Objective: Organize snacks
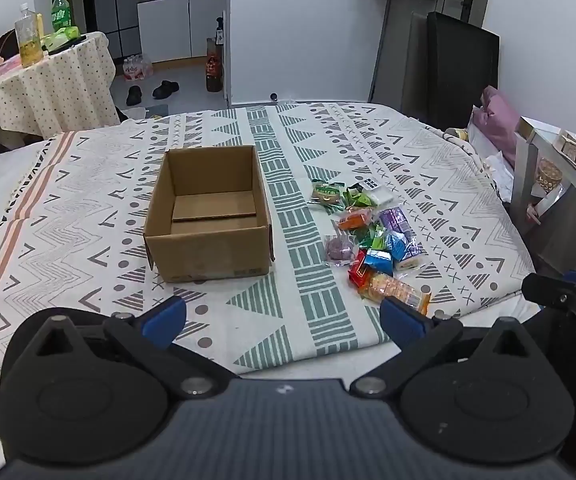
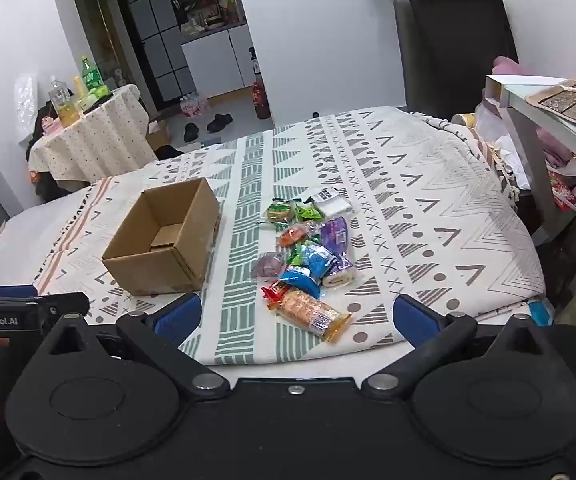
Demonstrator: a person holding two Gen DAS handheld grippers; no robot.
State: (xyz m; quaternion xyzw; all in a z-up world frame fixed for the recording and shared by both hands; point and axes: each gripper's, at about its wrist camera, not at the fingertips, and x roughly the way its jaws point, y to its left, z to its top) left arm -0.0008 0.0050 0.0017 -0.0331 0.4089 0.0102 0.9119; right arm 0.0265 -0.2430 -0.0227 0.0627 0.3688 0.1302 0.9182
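Note:
An open, empty cardboard box (image 1: 208, 220) sits on the patterned cloth (image 1: 88, 240); it also shows in the right wrist view (image 2: 164, 240). A pile of several wrapped snacks (image 1: 371, 236) lies to the right of the box, also seen in the right wrist view (image 2: 307, 256). The nearest one is an orange cracker pack (image 2: 307, 312), also in the left wrist view (image 1: 395, 290). My left gripper (image 1: 284, 320) is open and empty, near the cloth's front edge. My right gripper (image 2: 295, 316) is open and empty, just before the cracker pack.
A small round table (image 1: 48, 80) with bottles stands at the back left. A black chair (image 1: 459, 68) stands behind the bed. A grey side table (image 2: 547, 120) with clutter stands at the right. Shoes (image 1: 152, 92) lie on the floor beyond.

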